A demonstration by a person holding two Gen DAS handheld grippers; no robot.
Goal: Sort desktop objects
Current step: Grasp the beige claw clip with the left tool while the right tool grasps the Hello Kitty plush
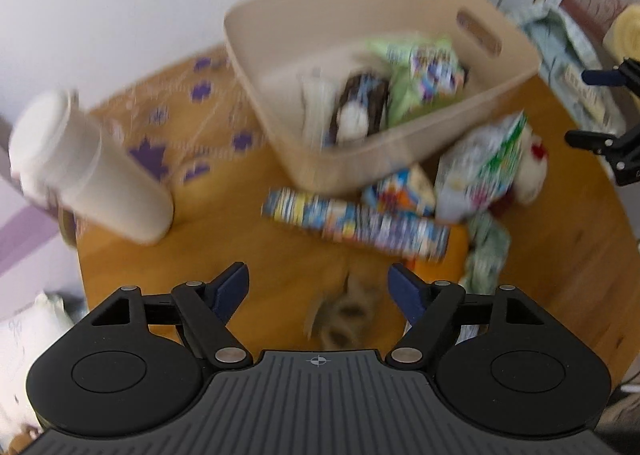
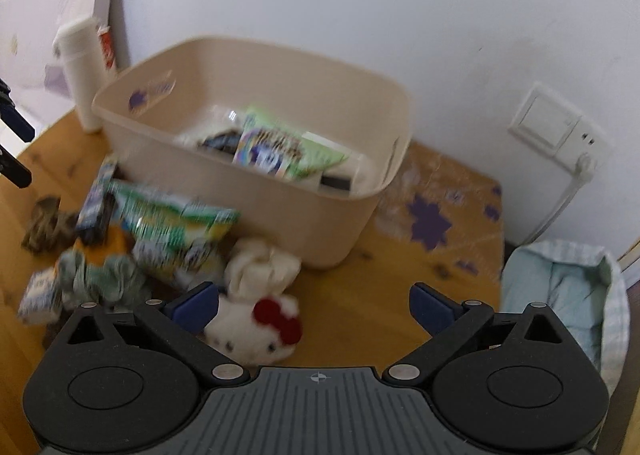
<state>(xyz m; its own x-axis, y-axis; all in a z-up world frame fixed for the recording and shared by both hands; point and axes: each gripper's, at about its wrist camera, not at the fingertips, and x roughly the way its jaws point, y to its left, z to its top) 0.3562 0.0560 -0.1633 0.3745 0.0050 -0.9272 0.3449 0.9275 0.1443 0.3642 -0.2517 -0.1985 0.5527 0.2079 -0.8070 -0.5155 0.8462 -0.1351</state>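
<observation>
Both views motion-blurred. Left gripper (image 1: 318,287) jaws spread wide, nothing between the pads; a small brown crumpled thing (image 1: 344,315) lies on the wooden table (image 1: 224,239) directly below the gap, identity unclear. Ahead of the jaws, a long colourful printed box (image 1: 356,223) lies flat near the table's middle, touching the near wall of the beige bin (image 1: 376,43), which sits toward the table's far edge by the wall. Bin already holds several packets, one green (image 1: 404,95). To the right of the box, a silver-green snack bag (image 1: 484,167) against the bin's corner. White lidded cup (image 1: 88,167) stands near the table's left edge. Right gripper (image 2: 314,305) jaws at full spread, empty; a white plush toy with red bow (image 2: 260,315) lies on the table just inside the left pad (image 2: 192,309), not clamped. Left of it, a pile: snack bag (image 2: 176,231), greenish cloth (image 2: 100,275). Bin (image 2: 168,143) lies beyond the jaws. Pale blue fabric basket (image 2: 568,283) off the table's right edge.
</observation>
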